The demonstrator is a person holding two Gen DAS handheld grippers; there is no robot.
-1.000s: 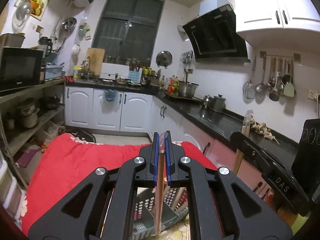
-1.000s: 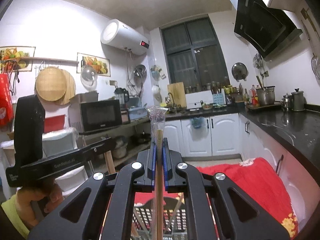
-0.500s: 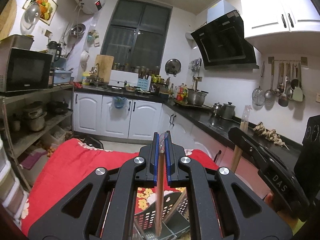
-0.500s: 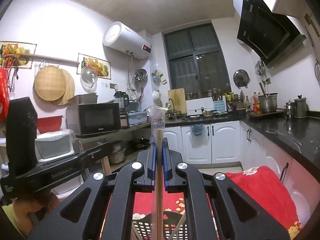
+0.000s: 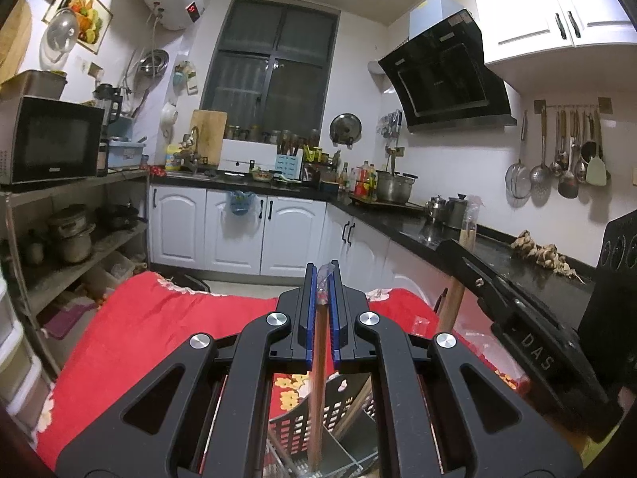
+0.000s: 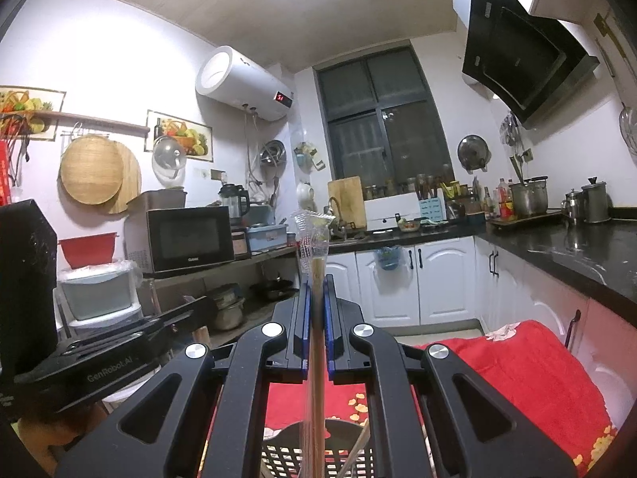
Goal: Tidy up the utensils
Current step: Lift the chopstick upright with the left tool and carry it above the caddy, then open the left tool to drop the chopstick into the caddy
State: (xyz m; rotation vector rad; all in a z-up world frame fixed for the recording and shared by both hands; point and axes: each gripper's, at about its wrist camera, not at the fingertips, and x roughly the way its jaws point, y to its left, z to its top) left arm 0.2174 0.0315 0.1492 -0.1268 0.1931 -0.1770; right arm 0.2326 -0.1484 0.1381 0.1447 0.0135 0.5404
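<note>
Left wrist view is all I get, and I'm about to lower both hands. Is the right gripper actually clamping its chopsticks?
Observer: Yes. The right gripper is shut on sleeved chopsticks, which stand upright above its fingers.
Operator: Is the basket under it?
Observer: In the right wrist view, the black basket shows just below the fingers, on the red cloth. The chopsticks run down past its rim, but I cannot tell whether their tips are inside.
</note>
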